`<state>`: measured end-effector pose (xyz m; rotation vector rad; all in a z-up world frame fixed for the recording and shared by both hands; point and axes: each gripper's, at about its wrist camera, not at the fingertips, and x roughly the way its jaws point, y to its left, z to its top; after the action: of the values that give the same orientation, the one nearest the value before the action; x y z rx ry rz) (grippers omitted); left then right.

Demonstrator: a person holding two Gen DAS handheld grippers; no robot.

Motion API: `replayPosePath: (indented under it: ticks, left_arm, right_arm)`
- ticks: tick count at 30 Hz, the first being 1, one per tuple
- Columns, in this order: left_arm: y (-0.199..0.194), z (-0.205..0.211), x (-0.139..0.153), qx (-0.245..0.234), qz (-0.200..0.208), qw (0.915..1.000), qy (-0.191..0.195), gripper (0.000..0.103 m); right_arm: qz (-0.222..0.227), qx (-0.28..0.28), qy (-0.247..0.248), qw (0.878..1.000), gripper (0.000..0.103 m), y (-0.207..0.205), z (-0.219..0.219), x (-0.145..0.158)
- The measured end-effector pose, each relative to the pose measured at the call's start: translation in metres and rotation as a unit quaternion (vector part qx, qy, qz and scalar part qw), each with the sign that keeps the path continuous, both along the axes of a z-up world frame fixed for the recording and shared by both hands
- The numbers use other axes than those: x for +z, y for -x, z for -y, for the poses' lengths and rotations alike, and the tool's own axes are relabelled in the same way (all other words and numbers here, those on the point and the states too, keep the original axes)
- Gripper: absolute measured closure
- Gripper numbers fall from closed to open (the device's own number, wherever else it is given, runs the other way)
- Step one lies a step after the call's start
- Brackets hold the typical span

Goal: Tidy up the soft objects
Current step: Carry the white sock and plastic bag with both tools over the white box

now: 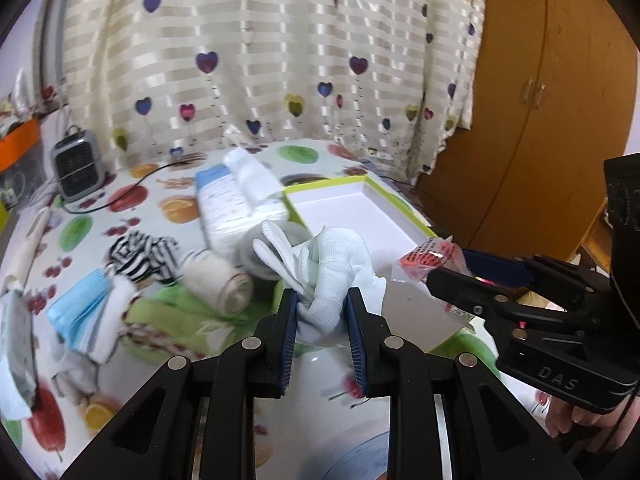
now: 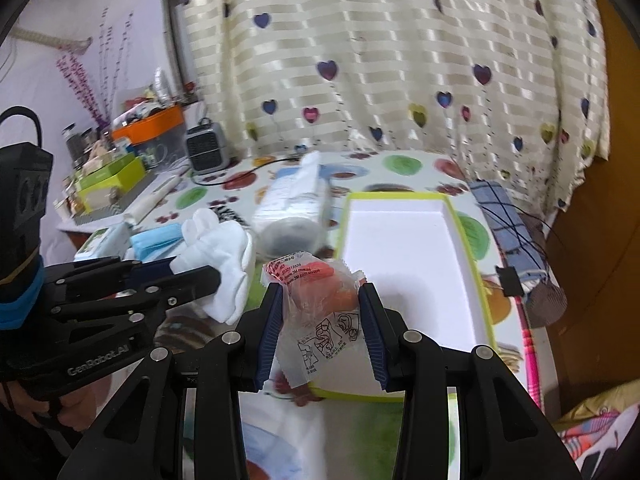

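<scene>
Lying at far left on the fruit-print tablecloth point(image 1: 132, 196): one stack of blue face masks point(image 1: 82, 306), one black-and-white striped cloth point(image 1: 138, 254) just behind it, then one rolled bandage point(image 1: 218, 282) on its side, open end turned toward the camera. Further back, one wrapped tissue pack point(image 1: 236, 208), long axis running away toward the curtain point(image 1: 280, 52). Held above the table near the middle, one white glove point(image 1: 330, 270), bunched, pinched between the blue pads of the left gripper point(image 1: 322, 312), glove fingers pointing up and to the left. Right of it, one white tray with a lime-green rim point(image 2: 466, 236), nothing inside, long axis running away from the camera. Raised over the tray's near left corner, one clear packet of orange earplugs point(image 2: 316, 300), clamped by the right gripper point(image 2: 320, 320), standing roughly upright with the red-printed end on top. Beyond the tray's right rim, one blue checked cloth point(image 2: 506, 220) lying lengthwise along the table edge.
</scene>
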<state>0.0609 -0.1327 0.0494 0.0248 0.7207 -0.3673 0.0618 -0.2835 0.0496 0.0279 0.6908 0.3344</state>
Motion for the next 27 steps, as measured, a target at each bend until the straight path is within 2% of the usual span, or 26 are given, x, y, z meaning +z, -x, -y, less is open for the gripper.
replayPosePath:
  ticks: [12,27]
  left_arm:
    - [-0.03,0.054,-0.019,-0.047,-0.027,0.9984,-0.018,0.08]
    - [-0.057,0.087,-0.048,-0.071,-0.057,0.9951,-0.038,0.08]
  right_arm:
    - [-0.041,-0.056,-0.011,0.998,0.063,-0.028,0.049,-0.031]
    - [-0.08,-0.073,-0.007,0.994,0.063,-0.048,0.073,-0.06]
